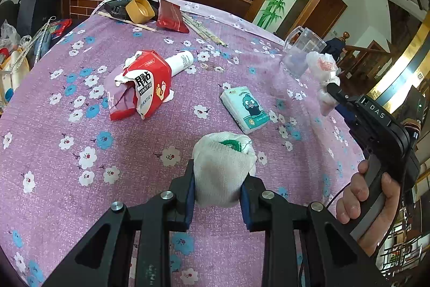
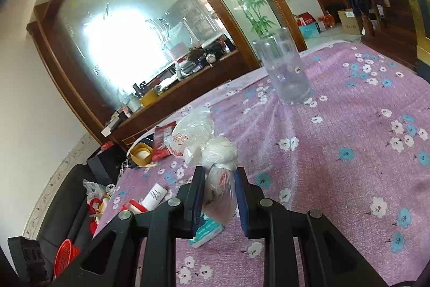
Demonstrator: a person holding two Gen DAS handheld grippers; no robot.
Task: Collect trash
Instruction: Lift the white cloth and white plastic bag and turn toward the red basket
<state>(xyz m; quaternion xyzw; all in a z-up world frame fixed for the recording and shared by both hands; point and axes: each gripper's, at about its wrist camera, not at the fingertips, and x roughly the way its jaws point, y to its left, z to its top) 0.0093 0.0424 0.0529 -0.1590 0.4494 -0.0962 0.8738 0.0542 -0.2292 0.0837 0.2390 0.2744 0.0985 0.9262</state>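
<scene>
Left gripper (image 1: 217, 192) clenched on white cloth wad (image 1: 223, 168); right gripper (image 2: 219, 195) clamps crumpled plastic bag (image 2: 212, 152).

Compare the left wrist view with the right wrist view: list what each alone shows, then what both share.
Left only: left gripper shut on a white cloth wad, the person's hand, chopsticks.
Right only: red basket beside the table, dark sofa.
Both: right gripper holding a plastic bag, glass mug, tissue pack, red package, floral tablecloth.
</scene>
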